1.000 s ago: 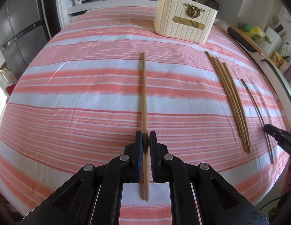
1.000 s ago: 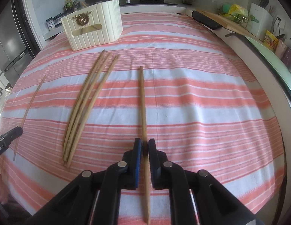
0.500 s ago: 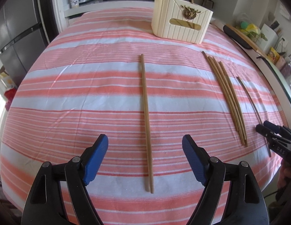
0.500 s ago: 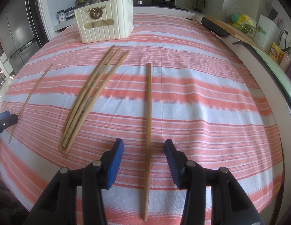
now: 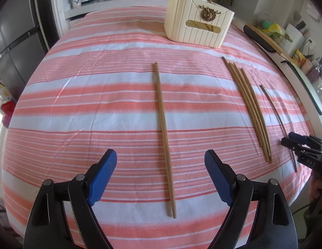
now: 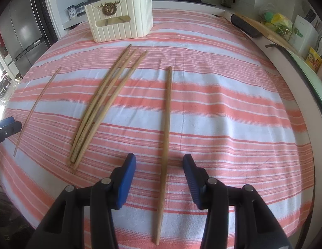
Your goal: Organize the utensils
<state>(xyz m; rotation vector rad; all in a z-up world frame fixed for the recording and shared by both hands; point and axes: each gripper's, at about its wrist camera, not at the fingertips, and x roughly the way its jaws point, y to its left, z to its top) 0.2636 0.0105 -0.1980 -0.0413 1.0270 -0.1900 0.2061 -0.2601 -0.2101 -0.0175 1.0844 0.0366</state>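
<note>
Jaws of both grippers stood spread, pinching nothing. The left gripper (image 5: pixel 160 161) had its blue pads wide apart, with a chopstick pair (image 5: pixel 164 137) lying flat on the cloth (image 5: pixel 88 108) between them, clear of both pads. The right gripper (image 6: pixel 159 166) was spread less widely; a second pair (image 6: pixel 166 124) lay between its pads, likewise untouched.

Each pair lay with its two sticks side by side, running away from the camera toward the holder (image 5: pixel 199 27). A bundle (image 6: pixel 102 105) of several chopsticks lay on the cloth between the two pairs, fanned slightly at its far end. In the left view the bundle appeared right of centre, with the right gripper low at the right edge beyond it. In the right view the left pair appeared as a thin line at far left.

The holder, a cream ribbed box with a gold ornament, stood at the far end of the desk, well apart from all the chopsticks. Stick ends protruded from its top.
</note>
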